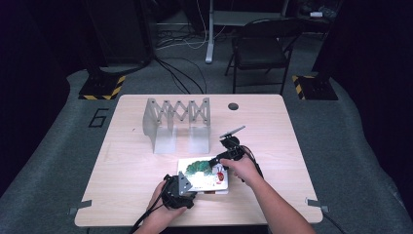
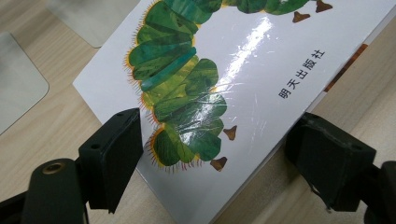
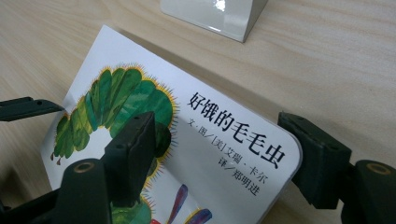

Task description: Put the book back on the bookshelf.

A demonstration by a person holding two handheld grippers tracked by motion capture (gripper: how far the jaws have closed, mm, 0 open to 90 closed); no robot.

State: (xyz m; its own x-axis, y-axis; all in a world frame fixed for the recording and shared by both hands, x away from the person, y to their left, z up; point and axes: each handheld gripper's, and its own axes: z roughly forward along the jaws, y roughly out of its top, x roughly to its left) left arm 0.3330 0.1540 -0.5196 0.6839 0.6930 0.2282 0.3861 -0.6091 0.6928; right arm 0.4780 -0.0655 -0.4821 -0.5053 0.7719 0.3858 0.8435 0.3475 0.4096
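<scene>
the picture book lies lower centre on the table. our left gripper and right gripper each straddle a corner, jaws parted, nothing clamped. glossy, stiff, light (likely slippery); we'd pinch the edges.

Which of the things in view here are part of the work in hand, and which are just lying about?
In the job:
- picture book with a green caterpillar cover
- left tool, its jaws astride one edge of the book
- right tool, its jaws astride a rounded corner

Lying about:
- white accordion book rack on the wooden table
- folding chair behind the table
- cables on the floor
</scene>
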